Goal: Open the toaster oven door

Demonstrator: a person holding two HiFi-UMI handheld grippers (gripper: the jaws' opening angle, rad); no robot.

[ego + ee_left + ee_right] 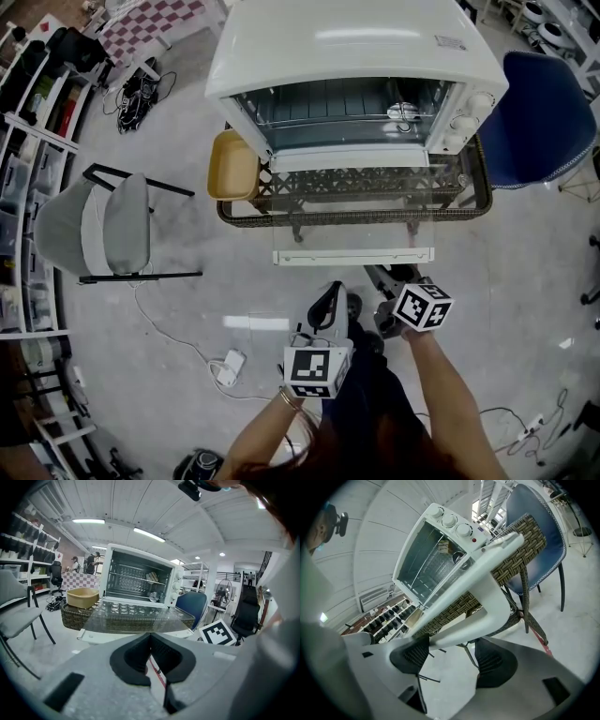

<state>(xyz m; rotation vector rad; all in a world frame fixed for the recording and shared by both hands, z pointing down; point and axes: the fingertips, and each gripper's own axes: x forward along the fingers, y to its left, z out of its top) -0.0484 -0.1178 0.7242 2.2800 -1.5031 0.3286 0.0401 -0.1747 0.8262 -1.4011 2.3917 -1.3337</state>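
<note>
On the wicker table (356, 215) ahead of us, the toaster oven (347, 42) has its door (136, 617) lying fully open. Our right gripper (452, 657) has its jaws spread wide, the white handle (487, 597) between them. Our left gripper (151, 648) has its jaws pressed together, empty.

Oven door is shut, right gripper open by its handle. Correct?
No. The door is open, folded down flat, as the head view shows. The right gripper is open by its handle.
</note>
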